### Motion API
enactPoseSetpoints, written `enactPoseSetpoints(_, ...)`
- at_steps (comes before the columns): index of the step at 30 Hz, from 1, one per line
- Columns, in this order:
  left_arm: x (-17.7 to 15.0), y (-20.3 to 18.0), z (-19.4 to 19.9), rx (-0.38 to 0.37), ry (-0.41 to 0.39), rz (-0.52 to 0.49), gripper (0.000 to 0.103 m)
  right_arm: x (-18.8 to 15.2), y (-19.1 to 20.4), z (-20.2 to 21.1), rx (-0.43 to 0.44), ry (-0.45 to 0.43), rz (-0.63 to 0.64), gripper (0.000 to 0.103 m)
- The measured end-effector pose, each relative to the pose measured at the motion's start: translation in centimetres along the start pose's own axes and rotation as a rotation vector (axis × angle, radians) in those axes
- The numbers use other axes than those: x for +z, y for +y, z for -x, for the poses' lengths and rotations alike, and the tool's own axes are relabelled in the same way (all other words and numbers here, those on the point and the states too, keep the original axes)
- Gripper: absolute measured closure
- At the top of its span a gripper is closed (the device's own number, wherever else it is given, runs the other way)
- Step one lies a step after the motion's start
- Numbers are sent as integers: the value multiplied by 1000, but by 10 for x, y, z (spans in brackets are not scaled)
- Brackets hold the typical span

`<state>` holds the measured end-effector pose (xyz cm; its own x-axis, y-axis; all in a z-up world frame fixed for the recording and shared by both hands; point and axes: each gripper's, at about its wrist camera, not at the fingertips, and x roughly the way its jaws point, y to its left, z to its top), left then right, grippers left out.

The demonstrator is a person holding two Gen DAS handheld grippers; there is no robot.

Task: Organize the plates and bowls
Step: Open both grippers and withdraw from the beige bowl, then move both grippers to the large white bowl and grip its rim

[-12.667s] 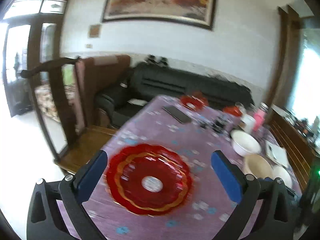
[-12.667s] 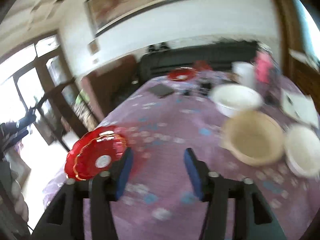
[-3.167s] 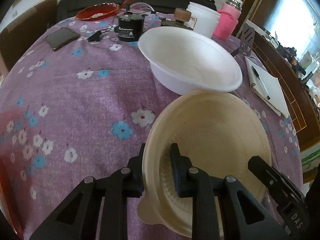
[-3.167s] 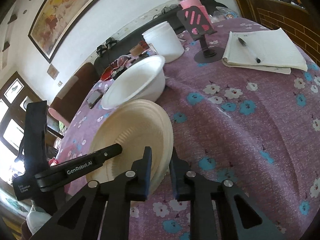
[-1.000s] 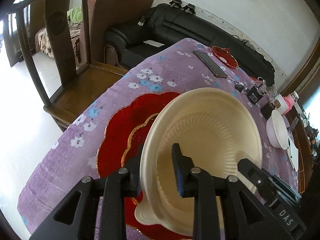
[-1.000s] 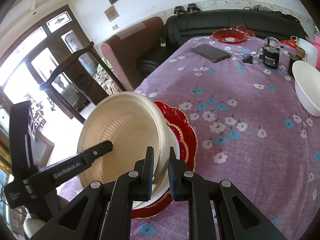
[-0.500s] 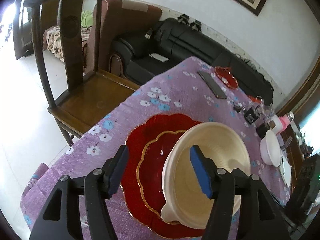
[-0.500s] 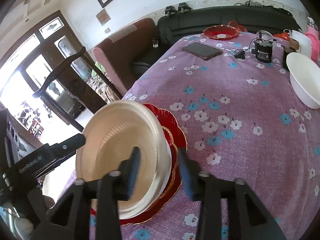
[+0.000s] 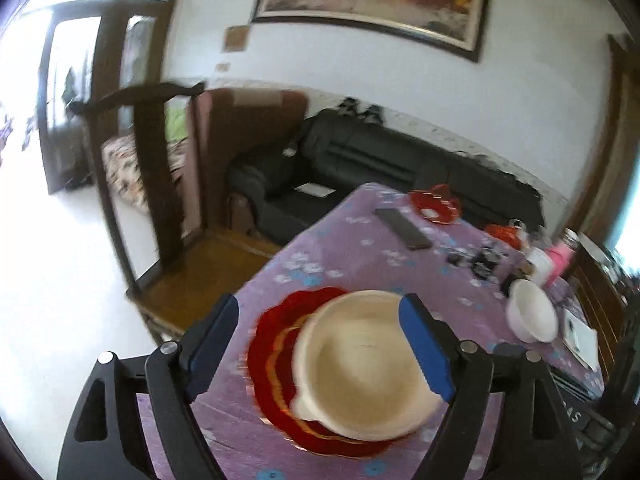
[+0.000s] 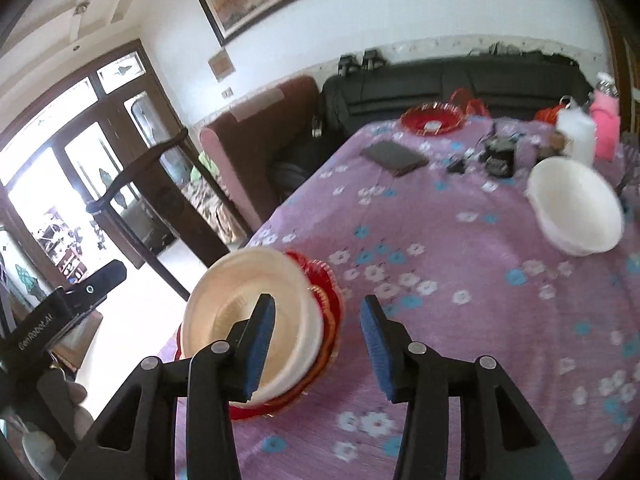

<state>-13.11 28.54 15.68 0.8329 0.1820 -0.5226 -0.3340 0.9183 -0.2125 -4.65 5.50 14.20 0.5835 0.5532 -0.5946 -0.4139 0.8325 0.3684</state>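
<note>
A cream bowl (image 9: 360,364) rests inside a big red plate (image 9: 276,352) near the table's front left corner. My left gripper (image 9: 320,344) hangs above and behind the bowl. Its jaws are opening, and the blue pads (image 9: 214,340) stand wide on either side of the bowl without pressing on it. In the right wrist view the cream bowl (image 10: 244,320) and red plate (image 10: 330,308) lie low at the left. My right gripper (image 10: 318,324) is open, its left pad in front of the bowl's rim, and it holds nothing. A white bowl (image 10: 576,212) sits far right.
A small red plate (image 10: 432,118) and a dark phone (image 10: 394,154) lie toward the far end of the purple flowered tablecloth (image 10: 460,300). A white container (image 10: 576,136) and pink bottle (image 10: 606,128) stand behind the white bowl. A wooden chair (image 9: 160,168) stands at the table's left edge.
Both grippers were shut on the cream bowl's rim a second ago. They have let go, opened and drawn back and up, and the bowl now lies on the red plate.
</note>
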Motion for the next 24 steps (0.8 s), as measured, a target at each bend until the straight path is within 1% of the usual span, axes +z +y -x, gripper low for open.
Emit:
enactPoseSetpoints(2, 1, -21, 8, -53, 8, -43, 20, 2, -20, 20, -14, -46, -17, 54)
enactPoseSetpoints(5, 3, -46, 14, -103, 9, -93, 19, 6, -51, 39, -8, -52, -67, 54)
enactPoseSetpoints(6, 3, -56, 15, -124, 11, -108, 18, 8, -62, 44, -19, -50, -82, 54)
enactPoseSetpoints(10, 3, -89, 5, -190, 69, -134, 16, 12, -109, 72, -114, -74, -127, 54)
enactPoseSetpoints(12, 2, -108, -6, -220, 116, -147, 16, 13, -131, 82, -140, -83, -164, 54)
enactPoseSetpoints(16, -2, -140, -28, -250, 190, -177, 16, 12, -177, 100, -182, -100, -243, 54)
enactPoseSetpoints(18, -3, -155, -39, -254, 214, -193, 16, 10, -202, 108, -203, -107, -294, 54)
enactPoseSetpoints(22, -5, -184, -65, -278, 273, -221, 17, 9, -234, 116, -239, -110, -339, 55)
enactPoseSetpoints(24, -6, -201, -85, -284, 309, -238, 17, 10, -248, 115, -255, -113, -362, 55)
